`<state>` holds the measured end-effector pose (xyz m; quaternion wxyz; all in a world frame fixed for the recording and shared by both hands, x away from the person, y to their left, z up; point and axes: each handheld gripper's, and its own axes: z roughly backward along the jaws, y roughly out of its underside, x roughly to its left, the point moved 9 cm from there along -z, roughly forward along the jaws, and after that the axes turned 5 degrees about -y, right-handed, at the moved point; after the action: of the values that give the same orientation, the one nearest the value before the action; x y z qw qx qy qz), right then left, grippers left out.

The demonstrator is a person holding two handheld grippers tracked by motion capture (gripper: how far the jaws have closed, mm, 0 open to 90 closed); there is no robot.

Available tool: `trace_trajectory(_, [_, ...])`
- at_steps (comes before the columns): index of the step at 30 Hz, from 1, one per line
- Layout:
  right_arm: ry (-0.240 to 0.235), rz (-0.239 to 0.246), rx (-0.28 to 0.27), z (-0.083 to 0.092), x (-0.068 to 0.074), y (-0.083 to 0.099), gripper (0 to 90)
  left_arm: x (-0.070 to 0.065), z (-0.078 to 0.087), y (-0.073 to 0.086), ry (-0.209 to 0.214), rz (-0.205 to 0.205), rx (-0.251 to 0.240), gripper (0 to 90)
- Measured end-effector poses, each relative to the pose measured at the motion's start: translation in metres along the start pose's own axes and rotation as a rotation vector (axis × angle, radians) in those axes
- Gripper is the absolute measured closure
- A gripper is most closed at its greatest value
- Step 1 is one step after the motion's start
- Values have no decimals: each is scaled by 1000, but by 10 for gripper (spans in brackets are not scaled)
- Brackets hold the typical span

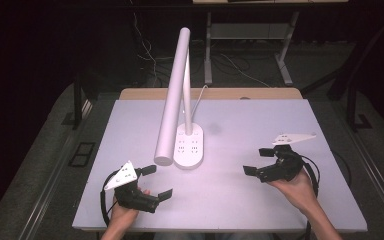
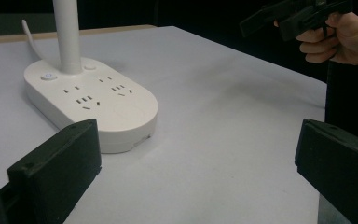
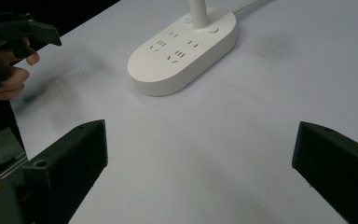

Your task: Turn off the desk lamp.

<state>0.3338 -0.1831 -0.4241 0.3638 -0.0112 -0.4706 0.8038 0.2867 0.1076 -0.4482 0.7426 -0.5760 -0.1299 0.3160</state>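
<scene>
White lamp base (image 1: pixel 189 146) at surface (image 1: pixel 240 200) centre, between tools. Left tool (image 1: pixel 156 181) near-left of base, jaws wide apart, empty. Right tool (image 1: pixel 258 161) right of base, spread, empty.

black grippers (image 1: pixel 158 181); grey three-cornered plates (image 1: pixel 120 176)

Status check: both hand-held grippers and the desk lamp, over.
Left hand-held gripper open, empty, near table's front edge. Right hand-held gripper open, empty, right of the lamp. Desk lamp upright mid-table, untouched, sockets in base unused. Nothing between grippers and lamp.
</scene>
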Motion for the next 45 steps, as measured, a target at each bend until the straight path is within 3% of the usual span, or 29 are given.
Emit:
trace_trajectory(14, [-14,39,39,-23,6,-27,33,-2,-2,1,9,-2,7,0])
trace_trajectory(26, [-18,49,60,-44,1,-54,33,-2,-2,1,11,-2,9,0])
trace_trajectory(45, [-6,17,93,-75,-21,-78,33,-1,-2,1,15,-2,11,0])
